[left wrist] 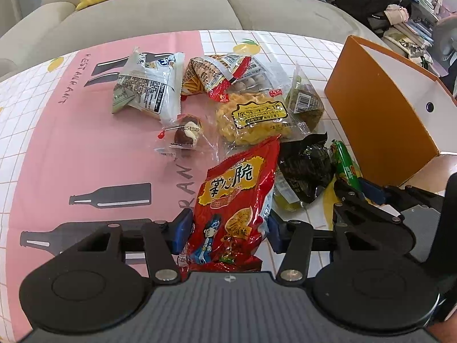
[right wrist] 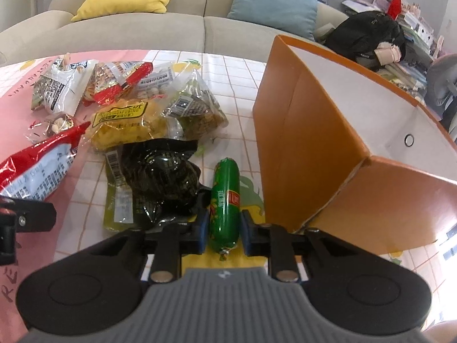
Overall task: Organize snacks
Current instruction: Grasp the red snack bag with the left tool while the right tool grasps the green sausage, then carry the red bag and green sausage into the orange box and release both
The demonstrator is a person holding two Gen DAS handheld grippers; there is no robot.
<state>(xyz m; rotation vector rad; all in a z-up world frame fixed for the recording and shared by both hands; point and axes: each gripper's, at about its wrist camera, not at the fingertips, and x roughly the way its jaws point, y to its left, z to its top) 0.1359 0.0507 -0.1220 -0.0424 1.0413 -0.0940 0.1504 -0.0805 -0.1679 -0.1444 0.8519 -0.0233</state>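
A red crisp bag [left wrist: 231, 200] stands between the blue pads of my left gripper [left wrist: 228, 228], which press on its lower sides; the same bag shows at the left edge of the right wrist view [right wrist: 37, 165]. A green sausage stick [right wrist: 225, 200] lies on the tablecloth beside the orange box [right wrist: 300, 143], and my right gripper [right wrist: 224, 228] is shut on its near end. In the left wrist view the sausage [left wrist: 345, 165] and the right gripper [left wrist: 362, 191] sit at the foot of the box [left wrist: 380, 120].
Loose snacks lie in a heap: a yellow cake pack [left wrist: 254, 120], a black pack [left wrist: 305, 168], a white pack [left wrist: 148, 85], a red-striped cracker pack [left wrist: 211, 77] and a small chocolate sweet [left wrist: 187, 133]. A grey sofa [left wrist: 142, 14] runs behind the table.
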